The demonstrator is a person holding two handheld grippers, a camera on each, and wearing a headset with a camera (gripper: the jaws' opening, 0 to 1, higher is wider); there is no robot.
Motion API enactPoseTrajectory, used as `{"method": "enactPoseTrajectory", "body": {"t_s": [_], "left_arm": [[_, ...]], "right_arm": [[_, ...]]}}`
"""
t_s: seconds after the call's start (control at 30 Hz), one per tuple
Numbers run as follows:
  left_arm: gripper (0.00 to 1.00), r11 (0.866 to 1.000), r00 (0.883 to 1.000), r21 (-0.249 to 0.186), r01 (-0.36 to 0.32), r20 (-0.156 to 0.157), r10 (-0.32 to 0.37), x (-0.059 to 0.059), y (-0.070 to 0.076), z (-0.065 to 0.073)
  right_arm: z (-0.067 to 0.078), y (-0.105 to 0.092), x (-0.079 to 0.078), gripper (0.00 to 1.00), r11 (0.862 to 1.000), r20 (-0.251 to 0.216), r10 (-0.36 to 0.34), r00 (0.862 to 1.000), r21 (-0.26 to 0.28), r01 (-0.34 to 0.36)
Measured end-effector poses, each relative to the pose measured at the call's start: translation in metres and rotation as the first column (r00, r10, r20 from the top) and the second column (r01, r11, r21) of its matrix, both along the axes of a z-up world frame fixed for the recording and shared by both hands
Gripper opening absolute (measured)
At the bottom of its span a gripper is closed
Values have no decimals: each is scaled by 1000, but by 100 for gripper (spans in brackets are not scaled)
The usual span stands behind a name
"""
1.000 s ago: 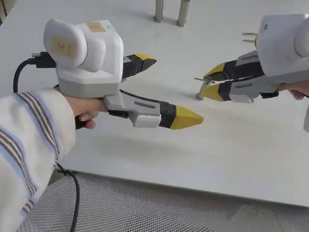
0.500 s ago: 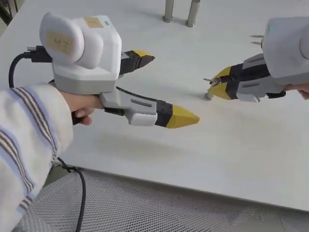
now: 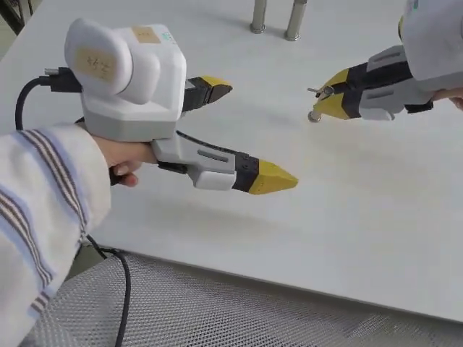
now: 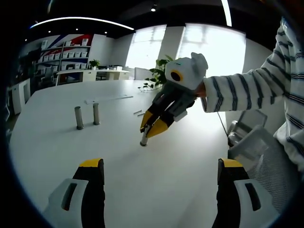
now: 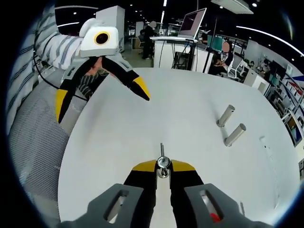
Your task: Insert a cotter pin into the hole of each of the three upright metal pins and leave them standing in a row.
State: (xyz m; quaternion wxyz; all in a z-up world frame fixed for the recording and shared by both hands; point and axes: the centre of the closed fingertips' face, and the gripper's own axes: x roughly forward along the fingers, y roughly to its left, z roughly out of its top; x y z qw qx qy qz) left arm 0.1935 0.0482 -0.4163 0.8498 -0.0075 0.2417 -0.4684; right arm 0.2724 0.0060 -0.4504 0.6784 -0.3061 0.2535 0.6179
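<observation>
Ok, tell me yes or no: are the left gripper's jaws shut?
No: in the left gripper view the left gripper has its two yellow-tipped jaws standing wide apart, holding nothing.

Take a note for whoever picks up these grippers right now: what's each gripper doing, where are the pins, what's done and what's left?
Left gripper: open, empty, hovering over the table.
Right gripper: shut on the top of the near metal pin, which stands on the table. A cotter pin sticks out at its top, apparently through the hole.
Two far metal pins: upright, side by side. Whether they carry cotter pins is too small to tell.
Left: check those two, then line the near pin up with them.
</observation>
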Motion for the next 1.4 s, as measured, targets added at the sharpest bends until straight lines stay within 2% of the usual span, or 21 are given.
{"method": "enactPoseTrajectory", "body": {"t_s": [0.43,0.63,0.77,1.4], "left_arm": [[99,1000,1000,22,10,-17,-10,-2,2,-6],[99,1000,999,5,29,-22,-29,-4,-1,-2],[99,999,999,9,32,-19,-32,-2,-2,-2],[99,1000,999,15,26,-34,-26,2,-1,-4]], "right_arm": [[-9,4,12,4,1000,-23,7,1000,-2,-7],[-8,7,12,4,1000,-26,8,1000,6,-8],[-9,7,11,4,1000,-45,8,999,4,-8],[-11,7,11,4,1000,-46,5,999,25,-4]]}}
